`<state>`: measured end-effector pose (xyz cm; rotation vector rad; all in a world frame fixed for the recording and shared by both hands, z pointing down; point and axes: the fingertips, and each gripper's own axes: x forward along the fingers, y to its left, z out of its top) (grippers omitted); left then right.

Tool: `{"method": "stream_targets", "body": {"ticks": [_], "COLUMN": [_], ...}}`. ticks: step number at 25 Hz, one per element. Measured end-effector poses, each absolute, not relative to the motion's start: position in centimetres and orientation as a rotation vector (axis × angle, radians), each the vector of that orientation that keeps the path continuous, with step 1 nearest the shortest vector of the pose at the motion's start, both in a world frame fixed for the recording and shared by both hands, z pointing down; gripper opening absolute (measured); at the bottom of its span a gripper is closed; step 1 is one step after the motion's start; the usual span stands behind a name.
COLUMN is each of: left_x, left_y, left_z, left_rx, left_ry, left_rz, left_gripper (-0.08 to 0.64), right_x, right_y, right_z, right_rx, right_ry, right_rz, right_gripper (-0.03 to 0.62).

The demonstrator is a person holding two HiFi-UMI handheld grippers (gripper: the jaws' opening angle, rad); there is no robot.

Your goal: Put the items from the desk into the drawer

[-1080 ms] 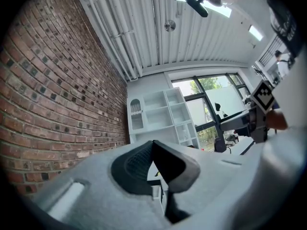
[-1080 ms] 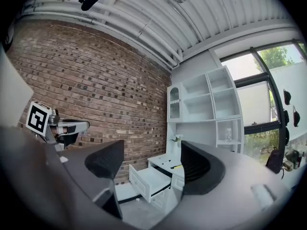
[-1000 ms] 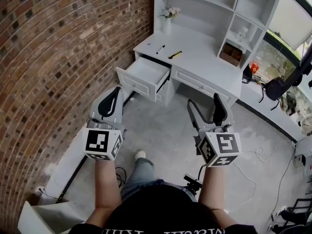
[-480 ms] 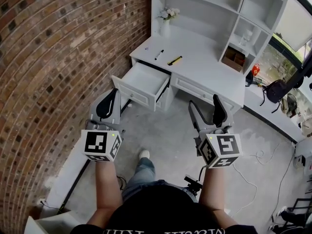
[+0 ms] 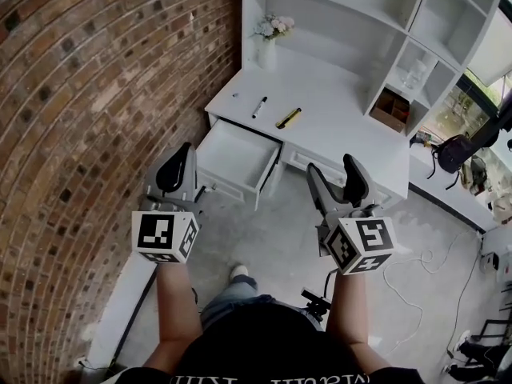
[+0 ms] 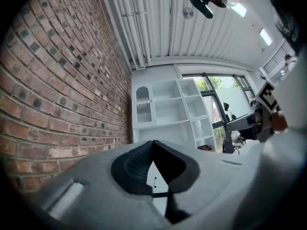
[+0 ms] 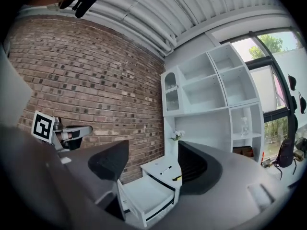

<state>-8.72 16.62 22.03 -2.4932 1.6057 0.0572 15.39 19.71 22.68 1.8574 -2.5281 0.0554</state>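
Observation:
A white desk (image 5: pixel 336 114) stands ahead with its left drawer (image 5: pixel 236 160) pulled open and looking empty. On the desktop lie a black marker (image 5: pixel 259 107) and a yellow item (image 5: pixel 288 118). Both grippers hover level over the floor, short of the desk. My left gripper (image 5: pixel 178 170) is shut with nothing in it; its pads (image 6: pixel 136 164) meet at the tips. My right gripper (image 5: pixel 334 176) is open and empty; its jaws have just been closing a little. The right gripper view shows the drawer (image 7: pixel 144 193) and the marker (image 7: pixel 166 167) between the jaws, far off.
A brick wall (image 5: pixel 96 94) runs close along the left. A vase of flowers (image 5: pixel 270 34) stands at the desk's back left. Shelving (image 5: pixel 400 22) above holds a brown box (image 5: pixel 390 106) and a jar (image 5: pixel 414 74). A dark bag (image 5: pixel 454 152) and floor cables (image 5: pixel 408 262) lie to the right.
Both grippers have moved forward toward the desk, so the desk and open drawer sit nearer. The right gripper's jaws stand slightly narrower than before.

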Motion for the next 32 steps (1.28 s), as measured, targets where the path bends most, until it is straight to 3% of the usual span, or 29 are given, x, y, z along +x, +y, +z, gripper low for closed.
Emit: {"method": "stream_targets", "body": {"ticks": [14, 32], "left_x": [-11.0, -9.4], "left_y": [3.5, -2.9], "left_z": [25.5, 29.5], "left_rx": [-2.617, -2.652], "left_ry": [1.558, 1.610], "left_rz": [0.028, -0.087], "left_gripper": [0.002, 0.002], "right_x": [11.3, 15.3], "right_y": [7.6, 1.1], "right_z": [26.6, 33.2], "right_rx": [1.889, 1.898], "right_ry": [-2.441, -2.326], "right_rz": [0.253, 0.463], "right_gripper": [0.313, 0.308]}}
